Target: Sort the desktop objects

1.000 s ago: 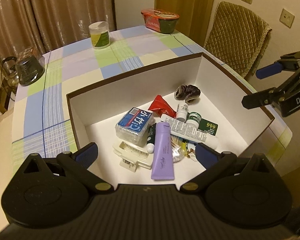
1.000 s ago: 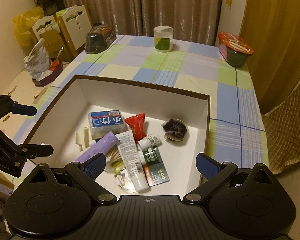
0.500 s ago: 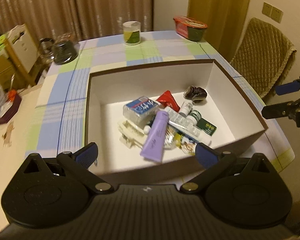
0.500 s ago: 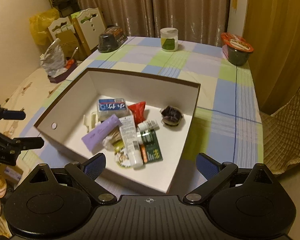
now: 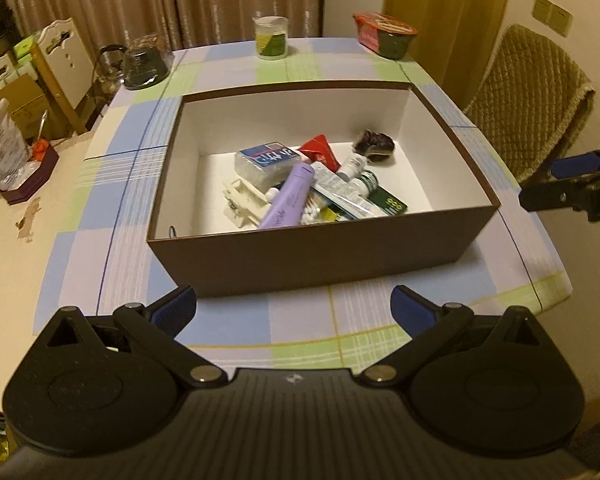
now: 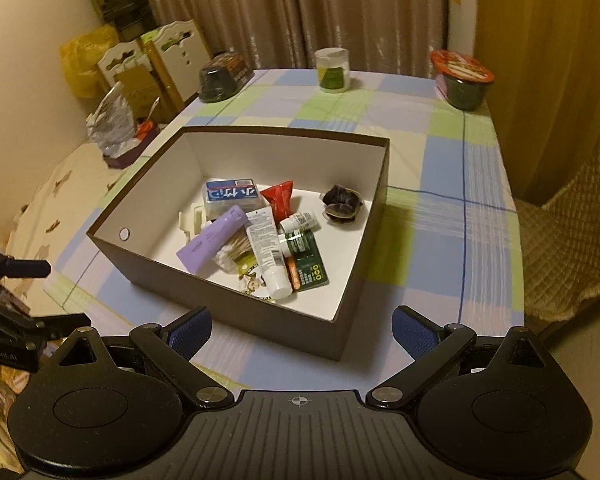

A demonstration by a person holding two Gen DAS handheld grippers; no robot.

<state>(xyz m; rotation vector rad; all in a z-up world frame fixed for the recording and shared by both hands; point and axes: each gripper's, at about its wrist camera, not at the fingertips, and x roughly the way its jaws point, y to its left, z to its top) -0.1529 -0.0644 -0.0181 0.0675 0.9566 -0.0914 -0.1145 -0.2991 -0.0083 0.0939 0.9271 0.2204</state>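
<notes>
Home dining room: checked tablecloth, curtains, chair.

Tubes in box on table

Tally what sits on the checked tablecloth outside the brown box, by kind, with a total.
Lidded jars: 1, white lid and green label
Instant noodle bowls: 1, red lid
Dark domed containers: 1
Total outside the brown box: 3

The tissue pack and other clutter at the left lie beyond the checked cloth, so they are not counted.
</notes>
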